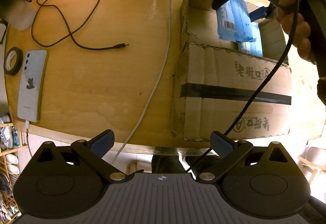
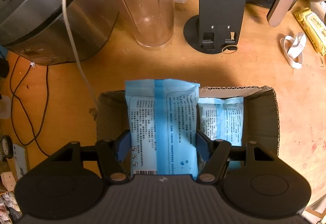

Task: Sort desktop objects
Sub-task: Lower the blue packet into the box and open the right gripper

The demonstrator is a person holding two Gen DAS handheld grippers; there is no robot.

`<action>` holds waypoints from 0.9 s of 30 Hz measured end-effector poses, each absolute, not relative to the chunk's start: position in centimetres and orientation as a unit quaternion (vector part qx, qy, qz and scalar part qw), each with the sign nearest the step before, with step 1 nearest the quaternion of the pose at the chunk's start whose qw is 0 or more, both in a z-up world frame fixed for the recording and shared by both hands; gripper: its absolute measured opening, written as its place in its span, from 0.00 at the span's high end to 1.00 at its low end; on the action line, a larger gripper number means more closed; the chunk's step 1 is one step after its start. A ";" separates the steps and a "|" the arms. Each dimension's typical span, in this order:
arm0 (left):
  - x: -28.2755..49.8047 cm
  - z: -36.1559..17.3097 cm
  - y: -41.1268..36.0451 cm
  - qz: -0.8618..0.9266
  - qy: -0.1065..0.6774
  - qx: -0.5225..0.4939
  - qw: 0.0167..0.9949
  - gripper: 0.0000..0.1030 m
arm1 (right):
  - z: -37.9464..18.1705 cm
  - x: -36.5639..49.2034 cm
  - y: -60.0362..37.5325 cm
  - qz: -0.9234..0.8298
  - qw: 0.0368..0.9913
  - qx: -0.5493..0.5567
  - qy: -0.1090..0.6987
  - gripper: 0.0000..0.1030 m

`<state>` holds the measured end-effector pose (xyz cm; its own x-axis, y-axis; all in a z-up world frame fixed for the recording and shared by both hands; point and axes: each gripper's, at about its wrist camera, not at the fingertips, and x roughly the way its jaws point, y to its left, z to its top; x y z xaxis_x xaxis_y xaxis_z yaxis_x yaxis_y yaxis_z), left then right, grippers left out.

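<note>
Two hand-held grippers point straight down over my desk (image 1: 122,73). My left hand-held gripper (image 1: 162,145) hangs over the desk's near edge with its blue pads spread wide and nothing between them; a white cable (image 1: 163,61) runs across the bare wood below it.

My right hand-held gripper (image 2: 162,145) pinches a blue wipes pack (image 2: 163,122) by its long sides, both pads (image 2: 122,147) pressed against the wrapper. The pack hangs lengthwise over the cardboard box (image 2: 262,114), over its left part. In the left wrist view my hand (image 1: 295,20) wraps the handle above the box, and the pack sits partly below the level of the box's torn rim.

Inside the box, just right of the held pack, lies a second blue pack (image 2: 222,118). The box stands at the desk's near edge, with open wood to its left and right.

On the left side of the desk a phone (image 1: 31,85) lies face down by the edge, a tape roll (image 1: 12,61) beside it, and a black cable (image 1: 67,26) loops across the middle. Beyond the box stand a clear cup with a grey lid (image 2: 146,0), a black phone stand (image 2: 218,18), and a large steel appliance (image 2: 46,16) at far left. A yellow packet (image 2: 311,30) lies at far right.
</note>
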<state>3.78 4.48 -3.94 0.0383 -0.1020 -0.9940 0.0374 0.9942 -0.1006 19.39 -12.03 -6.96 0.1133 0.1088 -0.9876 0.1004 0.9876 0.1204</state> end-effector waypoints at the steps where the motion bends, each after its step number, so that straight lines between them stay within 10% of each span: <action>1: 3.8 -4.0 4.5 -0.048 0.692 -0.023 0.720 0.00 | -7.2 19.4 -12.0 0.002 0.741 0.078 0.667 0.36; 27: 4.9 -4.7 5.0 -0.044 0.703 -0.023 0.710 0.00 | -12.7 19.5 -10.8 0.001 0.715 0.058 0.697 0.36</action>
